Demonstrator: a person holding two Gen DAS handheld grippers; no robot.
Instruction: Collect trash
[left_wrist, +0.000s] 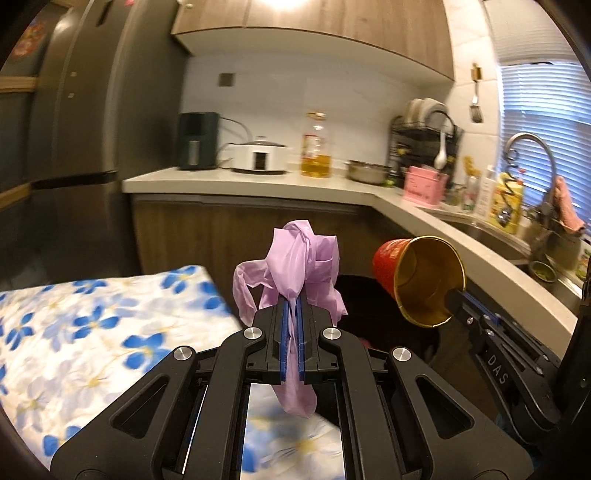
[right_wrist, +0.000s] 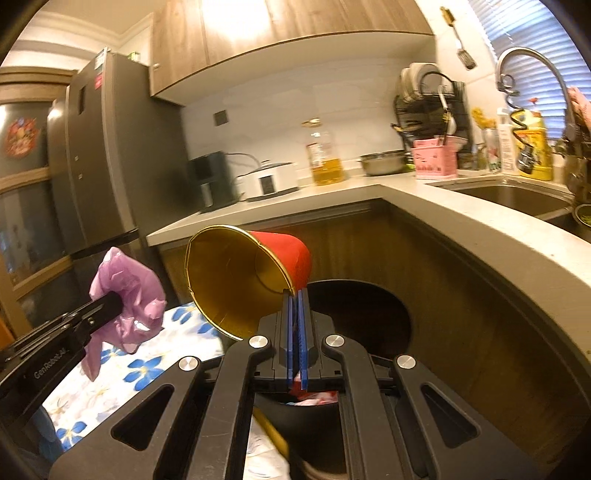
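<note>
A dark grey refrigerator (right_wrist: 110, 155) stands left of the pale L-shaped stone countertop (right_wrist: 461, 229). Below the counter sits a round black trash bin (right_wrist: 369, 314), beside a table with a blue-flowered white cloth (left_wrist: 92, 314). Above the bin, the right gripper (right_wrist: 295, 295) is clamped on the rim of a tilted red paper cup with gold lining (right_wrist: 243, 273). The left gripper (left_wrist: 293, 306) is pinched tight on a crumpled lilac plastic bag (left_wrist: 295, 258), held over the table's edge.

Counts: 2 tools, left (left_wrist: 293, 306) and right (right_wrist: 297, 295). 1 purple bag (left_wrist: 295, 258), 1 red cup (right_wrist: 251, 273), 1 black bin (right_wrist: 362, 314). On the desk (left_wrist: 258, 181): 1 oil bottle (left_wrist: 316, 147), 1 cooker (left_wrist: 260, 155), 1 pan (left_wrist: 367, 171), 1 pink box (left_wrist: 424, 186).
</note>
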